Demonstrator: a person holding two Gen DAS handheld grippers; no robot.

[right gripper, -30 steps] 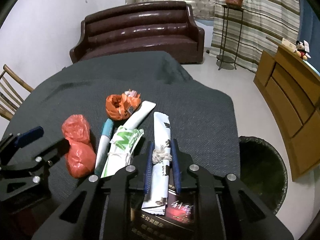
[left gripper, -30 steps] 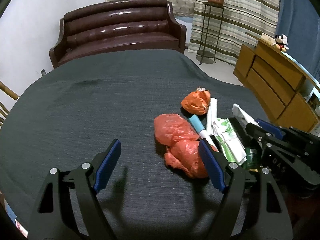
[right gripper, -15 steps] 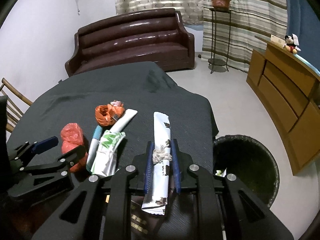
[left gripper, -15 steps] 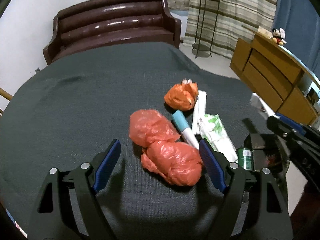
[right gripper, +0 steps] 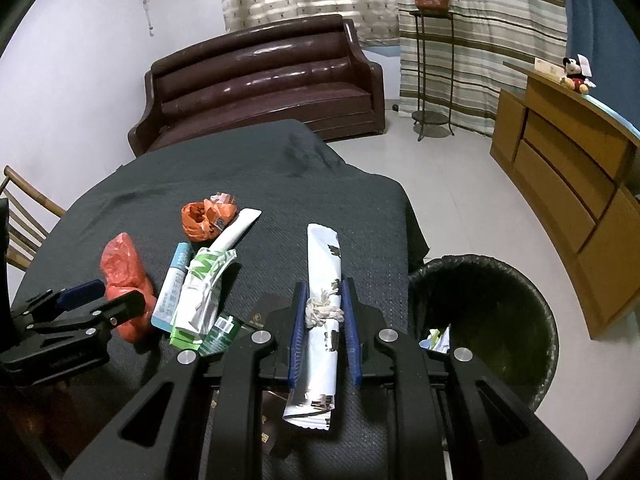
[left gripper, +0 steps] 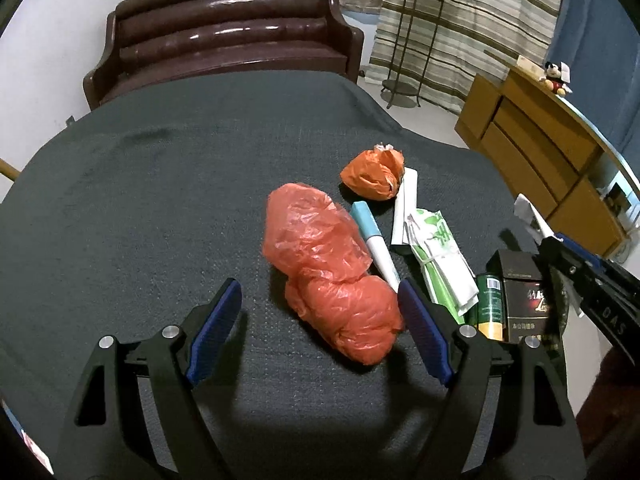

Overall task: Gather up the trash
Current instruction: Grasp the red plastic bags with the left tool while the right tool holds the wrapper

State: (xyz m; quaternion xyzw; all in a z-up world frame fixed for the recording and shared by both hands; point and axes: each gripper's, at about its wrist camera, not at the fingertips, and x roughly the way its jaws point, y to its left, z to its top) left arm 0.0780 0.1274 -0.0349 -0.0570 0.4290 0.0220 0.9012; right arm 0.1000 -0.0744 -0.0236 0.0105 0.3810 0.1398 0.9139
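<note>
So the right claw (right gripper: pixel 324 318) is clamped tight on a rolled white wrapper (right gripper: pixel 323 276) that's tied round the middle with a bit of string. The wrapper is held lengthwise between the blue pads, sticking out past them at both the near and far ends. It's carried above the right edge of the bench (right gripper: pixel 248 168), which is covered with a dark grey cloth. Just to the right of that edge, down on the floor, a black trash bin (right gripper: pixel 486 312) is seen, with a few scraps already inside.

The left claw (left gripper: pixel 320 320) is spread wide and nothing is gripped by it. A crumpled red plastic bag (left gripper: pixel 332 272) is lying on the cloth between its two pads, closer to the right pad, though whether that pad is actually touching it can't be told.

The rest of the trash is bunched up to the right of the red bag: a blue and white tube (left gripper: pixel 374 242) right beside it, a green and white packet (left gripper: pixel 438 254) next, a white strip (left gripper: pixel 406 208) behind that, and a balled-up orange bag (left gripper: pixel 374 174) at the far end of the pile. A small green can (left gripper: pixel 490 304) and a black box (left gripper: pixel 524 298) are parked near the right edge.

A brown leather sofa (right gripper: pixel 260 80) is seen beyond the far end of the bench.
</note>
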